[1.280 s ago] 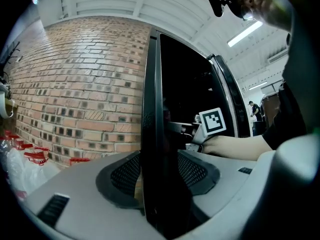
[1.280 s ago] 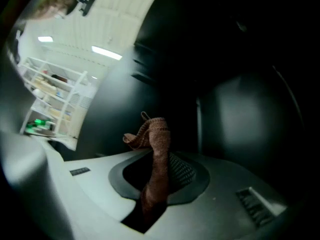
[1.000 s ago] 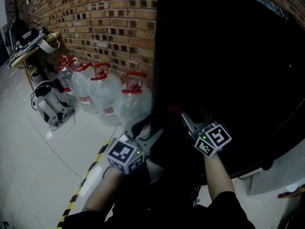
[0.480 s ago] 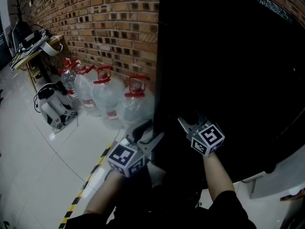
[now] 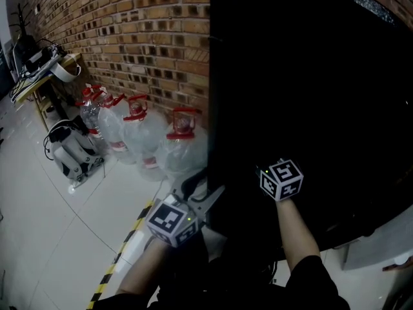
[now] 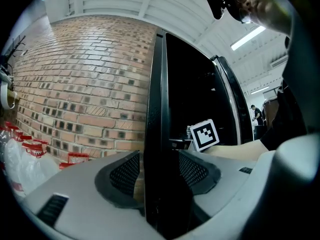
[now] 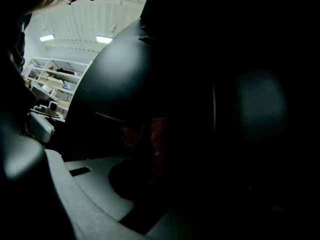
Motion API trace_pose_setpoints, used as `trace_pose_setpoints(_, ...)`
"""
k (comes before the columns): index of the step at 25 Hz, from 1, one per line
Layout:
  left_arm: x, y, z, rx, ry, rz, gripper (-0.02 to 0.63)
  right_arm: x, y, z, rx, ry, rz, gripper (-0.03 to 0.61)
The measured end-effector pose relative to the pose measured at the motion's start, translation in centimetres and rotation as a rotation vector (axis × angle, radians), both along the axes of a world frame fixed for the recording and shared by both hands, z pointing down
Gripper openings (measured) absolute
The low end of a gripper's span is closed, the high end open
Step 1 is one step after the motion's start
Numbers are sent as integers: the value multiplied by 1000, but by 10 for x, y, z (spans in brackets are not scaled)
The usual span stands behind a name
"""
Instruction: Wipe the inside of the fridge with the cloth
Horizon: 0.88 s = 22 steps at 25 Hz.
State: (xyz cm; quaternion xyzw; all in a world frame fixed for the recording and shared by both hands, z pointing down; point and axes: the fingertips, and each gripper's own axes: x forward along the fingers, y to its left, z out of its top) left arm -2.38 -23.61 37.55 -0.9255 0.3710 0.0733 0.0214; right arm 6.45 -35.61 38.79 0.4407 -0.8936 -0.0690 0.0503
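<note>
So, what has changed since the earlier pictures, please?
The right gripper, with the reddish cloth at its jaws, moved forward into the dark open fridge; in the head view its jaws are now lost in shadow. The left gripper stayed clamped on the edge of the black fridge door.

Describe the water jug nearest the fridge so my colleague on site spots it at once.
Start at the tall black fridge standing against the brick wall. On the floor to its left, along that wall, stands a row of clear jugs with red caps. The one meant is the nearest jug at the row's right end, right beside the fridge's edge.
</note>
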Motion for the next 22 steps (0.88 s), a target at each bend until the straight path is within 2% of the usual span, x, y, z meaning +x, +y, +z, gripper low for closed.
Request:
trace_pose_setpoints(11,8,-15,-8,23,7,0,249,23,-49,4,-71,49,93,75)
trace_pose_setpoints(22,11,-28,-4,-4,6,21,249,48,-99,9,-126,109,186,75)
